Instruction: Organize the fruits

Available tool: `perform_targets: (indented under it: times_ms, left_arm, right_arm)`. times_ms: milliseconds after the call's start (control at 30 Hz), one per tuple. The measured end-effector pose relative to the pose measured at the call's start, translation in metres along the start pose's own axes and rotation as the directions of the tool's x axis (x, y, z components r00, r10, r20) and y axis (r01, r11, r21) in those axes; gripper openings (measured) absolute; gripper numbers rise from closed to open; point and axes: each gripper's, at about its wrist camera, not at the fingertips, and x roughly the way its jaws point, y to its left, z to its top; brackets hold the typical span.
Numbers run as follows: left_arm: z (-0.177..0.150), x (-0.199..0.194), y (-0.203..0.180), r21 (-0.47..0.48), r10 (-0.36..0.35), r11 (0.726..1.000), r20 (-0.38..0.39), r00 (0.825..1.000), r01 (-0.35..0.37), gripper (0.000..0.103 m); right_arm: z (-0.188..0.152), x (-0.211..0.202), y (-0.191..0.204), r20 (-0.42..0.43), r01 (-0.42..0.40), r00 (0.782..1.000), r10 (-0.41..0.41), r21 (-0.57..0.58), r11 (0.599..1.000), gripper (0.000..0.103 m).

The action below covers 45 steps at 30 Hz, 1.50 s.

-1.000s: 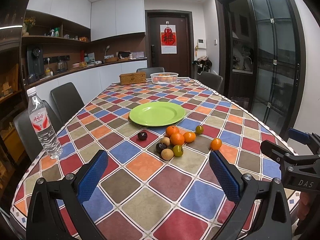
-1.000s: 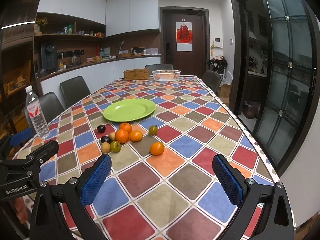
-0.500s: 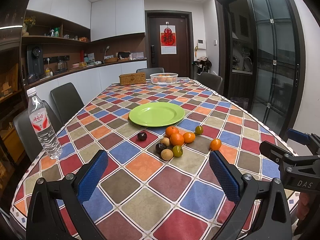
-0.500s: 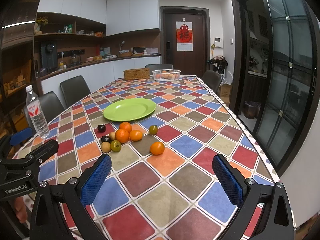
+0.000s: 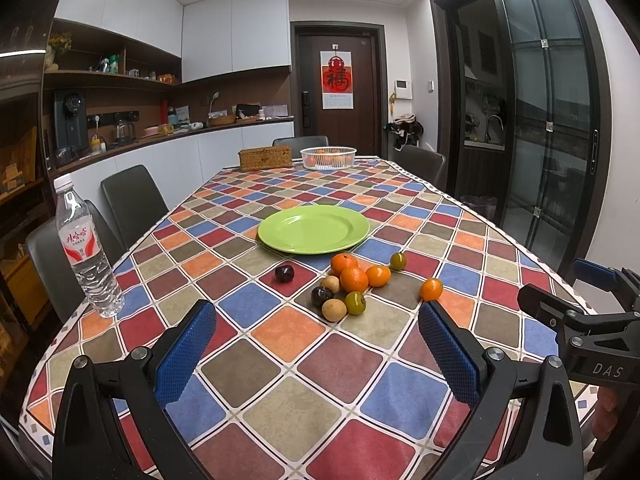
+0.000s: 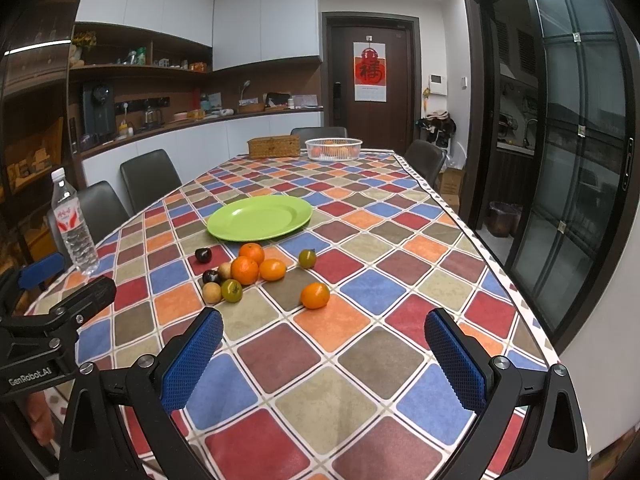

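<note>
1. Left tool [image 5: 316, 344] – blue pads spread wide, nothing between them, held above the near end of the desk [image 5: 344, 364].
2. Right tool [image 6: 324, 348] – likewise wide open and empty, just right of the left tool.
3. Fruits – a loose cluster of oranges [image 5: 354, 279], dark plums [image 5: 322, 297], tan longans [image 5: 333, 310] and green fruits [image 5: 355, 303] lies on the chequered cloth near the middle; one orange [image 6: 315, 295] sits apart to the right, one plum [image 5: 284, 273] apart to the left.
4. Green plate [image 5: 314, 229] – bare, just beyond the cluster.
5. Water bottle [image 5: 86, 250] – upright at the left edge.
6. White basket [image 5: 329, 157] and wicker box [image 5: 265, 158] – at the far end.
</note>
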Motion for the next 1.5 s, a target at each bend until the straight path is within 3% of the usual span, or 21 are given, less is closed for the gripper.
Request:
perform_targets:
  times_ms: [400, 833, 1033, 1167, 1500]
  left_arm:
    - [0.000, 0.002, -0.004, 0.001, 0.003, 1.000, -0.014, 1.000, -0.003, 0.103]
    - [-0.009, 0.036, -0.005, 0.012, -0.003, 1.000, -0.099, 0.995, 0.005, 0.102]
    - [-0.010, 0.058, -0.001, 0.018, -0.013, 1.000, -0.137, 0.990, 0.015, 0.095]
    - [-0.009, 0.075, 0.001, 0.016, -0.023, 1.000, -0.175, 0.984, 0.026, 0.082]
    - [-0.001, 0.117, 0.004, -0.014, -0.075, 0.997, -0.250, 0.965, 0.074, 0.063]
  right_arm:
    - [-0.011, 0.007, 0.003, -0.022, -0.005, 1.000, 0.005, -0.001, 1.000, 0.102]
    - [-0.016, 0.033, 0.001, -0.101, -0.018, 0.995, 0.017, -0.010, 1.000, 0.102]
    - [-0.014, 0.054, 0.006, -0.129, -0.023, 0.991, 0.018, -0.035, 0.999, 0.102]
    - [-0.011, 0.070, 0.007, -0.155, -0.030, 0.988, 0.023, -0.043, 0.999, 0.102]
    - [0.002, 0.110, 0.008, -0.216, -0.055, 0.975, 0.046, -0.036, 0.998, 0.097]
